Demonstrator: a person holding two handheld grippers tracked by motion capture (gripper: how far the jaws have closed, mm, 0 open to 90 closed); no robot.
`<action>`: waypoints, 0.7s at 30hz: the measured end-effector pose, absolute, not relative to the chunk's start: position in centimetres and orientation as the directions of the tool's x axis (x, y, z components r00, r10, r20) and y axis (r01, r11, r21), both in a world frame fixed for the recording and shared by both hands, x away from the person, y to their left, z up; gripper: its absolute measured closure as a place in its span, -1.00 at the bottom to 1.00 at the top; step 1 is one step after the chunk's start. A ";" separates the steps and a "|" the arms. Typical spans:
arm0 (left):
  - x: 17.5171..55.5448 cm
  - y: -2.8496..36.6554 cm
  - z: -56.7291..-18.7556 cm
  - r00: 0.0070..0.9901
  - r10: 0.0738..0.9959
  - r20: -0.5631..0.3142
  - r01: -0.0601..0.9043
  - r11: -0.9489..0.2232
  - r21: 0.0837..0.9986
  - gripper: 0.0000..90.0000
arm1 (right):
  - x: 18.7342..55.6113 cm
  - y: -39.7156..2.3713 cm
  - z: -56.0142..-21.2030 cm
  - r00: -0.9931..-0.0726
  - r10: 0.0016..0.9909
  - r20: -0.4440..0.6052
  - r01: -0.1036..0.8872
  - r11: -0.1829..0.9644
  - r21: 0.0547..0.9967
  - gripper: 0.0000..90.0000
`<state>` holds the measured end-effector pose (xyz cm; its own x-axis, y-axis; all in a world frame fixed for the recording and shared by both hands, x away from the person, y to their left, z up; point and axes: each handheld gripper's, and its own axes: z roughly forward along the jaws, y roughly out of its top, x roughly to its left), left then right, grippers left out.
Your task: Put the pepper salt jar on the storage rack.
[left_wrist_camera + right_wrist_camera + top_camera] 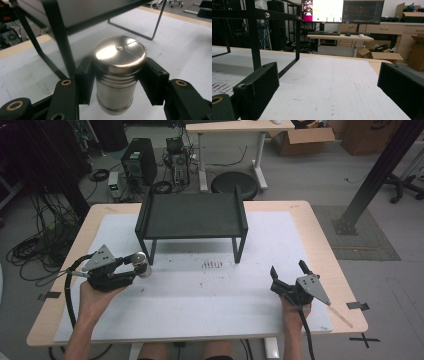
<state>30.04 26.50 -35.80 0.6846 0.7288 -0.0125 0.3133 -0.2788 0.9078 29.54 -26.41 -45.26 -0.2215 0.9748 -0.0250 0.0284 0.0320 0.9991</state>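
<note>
A shiny steel canister [117,75] with a flat lid is clamped upright between the pads of my left gripper [119,82], lifted off the white mat. In the high view that left gripper [134,266] holds the canister [140,264] just in front of the left front leg of the black shelf rack [192,215]. Over at the right front of the table, my right gripper [290,273] rests low with its jaws wide apart and nothing between them. Its own view shows the two black pads [258,88] apart over bare mat.
The white mat [200,285] covers most of the wooden table [320,235]. The rack's legs stand on it at the back centre. Dark scuff marks [212,265] lie under the rack's front edge. Beyond the table are a computer tower, cables, a desk and cardboard boxes.
</note>
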 end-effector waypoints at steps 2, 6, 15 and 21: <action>30.2 26.1 -35.1 0.689 0.725 -0.008 0.308 -0.282 0.909 0.09 | 29.5 -26.4 -45.3 -0.221 0.975 -0.024 0.028 0.031 0.999 -0.93; 30.5 25.5 -33.7 0.703 0.712 -0.006 0.295 -0.284 0.912 0.09 | 29.5 -26.4 -45.3 -0.221 0.975 -0.024 0.027 0.030 0.999 -0.93; 32.1 24.1 -30.4 0.723 0.691 0.005 0.280 -0.300 0.912 0.09 | 29.5 -26.4 -45.3 -0.221 0.975 -0.022 0.028 0.028 0.999 -0.93; 33.3 23.2 -29.0 0.734 0.679 0.008 0.269 -0.302 0.914 0.09 | 29.5 -26.4 -45.3 -0.221 0.975 -0.023 0.026 0.029 0.999 -0.93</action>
<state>33.29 23.16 -28.98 0.7344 0.6786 0.0084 0.2689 -0.3023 0.9145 29.49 -26.43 -45.27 -0.2205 0.9751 -0.0226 0.0265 0.0291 0.9992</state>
